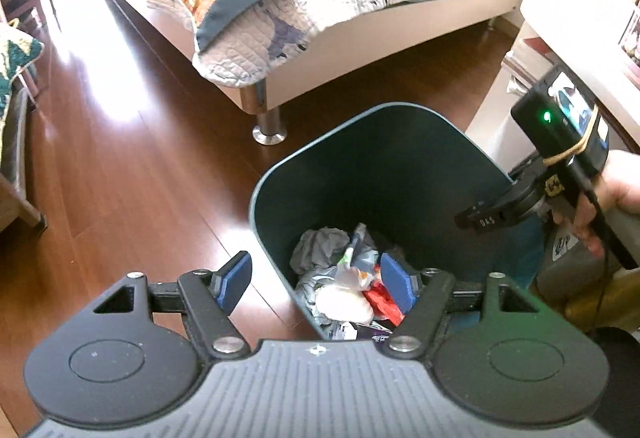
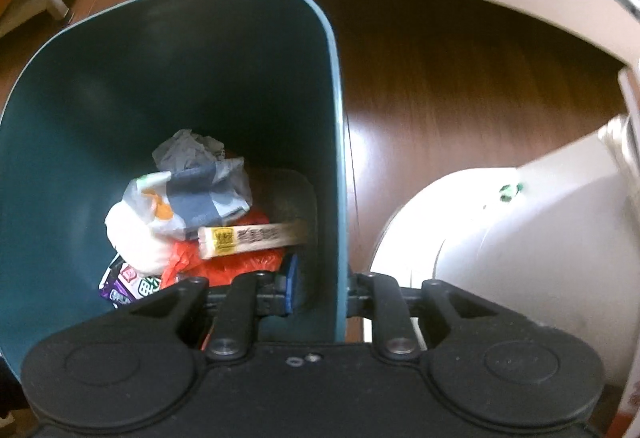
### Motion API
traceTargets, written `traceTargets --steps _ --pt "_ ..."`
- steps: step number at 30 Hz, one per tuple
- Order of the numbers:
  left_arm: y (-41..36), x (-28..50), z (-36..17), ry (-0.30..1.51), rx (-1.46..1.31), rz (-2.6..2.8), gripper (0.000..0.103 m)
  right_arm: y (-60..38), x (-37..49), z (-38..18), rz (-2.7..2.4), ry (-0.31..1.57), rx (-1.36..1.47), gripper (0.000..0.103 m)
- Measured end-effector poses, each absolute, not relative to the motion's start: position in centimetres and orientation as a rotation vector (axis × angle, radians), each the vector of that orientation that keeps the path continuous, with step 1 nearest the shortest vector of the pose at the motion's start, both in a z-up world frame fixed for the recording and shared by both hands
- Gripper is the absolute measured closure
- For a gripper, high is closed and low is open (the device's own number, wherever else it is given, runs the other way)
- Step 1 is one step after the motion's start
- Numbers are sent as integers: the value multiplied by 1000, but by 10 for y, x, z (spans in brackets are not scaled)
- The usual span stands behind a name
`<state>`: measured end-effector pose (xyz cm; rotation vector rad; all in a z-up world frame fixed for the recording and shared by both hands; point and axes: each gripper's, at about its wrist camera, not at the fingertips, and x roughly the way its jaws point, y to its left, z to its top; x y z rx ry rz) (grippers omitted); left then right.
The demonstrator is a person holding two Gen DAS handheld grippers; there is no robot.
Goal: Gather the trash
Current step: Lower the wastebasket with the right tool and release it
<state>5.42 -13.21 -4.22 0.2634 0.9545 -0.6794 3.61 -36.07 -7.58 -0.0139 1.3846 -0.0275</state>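
Your left gripper (image 1: 316,282) hangs over the bin's (image 1: 280,194) near rim, jaws spread wide and empty. Your right gripper (image 2: 320,290) straddles the bin wall (image 2: 338,158), jaws close around it, one pad (image 2: 291,288) inside; pinching or not, you cannot tell. Only the right view shows the boxed wrapper (image 2: 252,238) on the trash (image 2: 188,198). Only the left view shows the bed (image 1: 304,10) beyond.

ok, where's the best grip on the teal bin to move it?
Pinch the bin by its side wall at the rim, from straight above, one finger inside, one outside. The wall is thin and upright, and the trash lies low, leaving its inner face clear.
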Motion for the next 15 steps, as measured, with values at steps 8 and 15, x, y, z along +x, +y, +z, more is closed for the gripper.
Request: traceTargets --steps 8,15 --pt "-129 34 -37 957 225 -619 33 -360 15 -73 -23 1374 15 74" --pt "-130 29 -35 974 188 -566 33 -335 -3 -35 5 1300 -61 59"
